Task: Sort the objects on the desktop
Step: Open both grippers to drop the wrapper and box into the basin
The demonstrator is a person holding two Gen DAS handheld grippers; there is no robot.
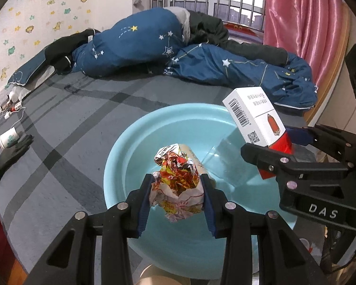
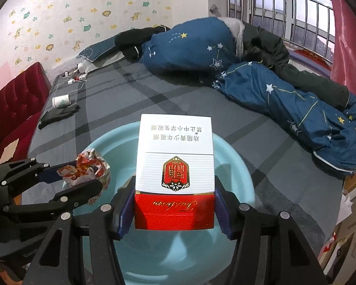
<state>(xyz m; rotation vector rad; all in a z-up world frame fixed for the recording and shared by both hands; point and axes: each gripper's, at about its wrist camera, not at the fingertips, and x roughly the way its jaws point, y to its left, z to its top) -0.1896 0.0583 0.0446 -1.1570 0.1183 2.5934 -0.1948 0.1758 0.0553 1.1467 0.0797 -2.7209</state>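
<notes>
The bed (image 1: 87,109) is carrying everything, its flat woven cover showing grey crossing bands. A rumpled blue star-print quilt (image 1: 140,47) is lying at 12 o'clock in the left wrist view.

The round, smooth pale-blue plastic basin (image 1: 135,142) is sitting on the bed at centre, directly below both tools. A cardboard tube (image 1: 194,156) is lying on its floor.

The left tongs (image 1: 176,201) are clenching a crumpled wrapper (image 1: 178,178), a creased, glossy wad printed red and yellow, and are holding it over the basin's 6 o'clock side.

The right tongs (image 2: 174,211) are gripping a cigarette pack (image 2: 175,156), a rigid rectangular carton, white above and red below, held over the basin.

A black glove (image 1: 11,156) and a tipped paper cup (image 1: 8,139) are lying at 9 o'clock on the bed, touching each other.
</notes>
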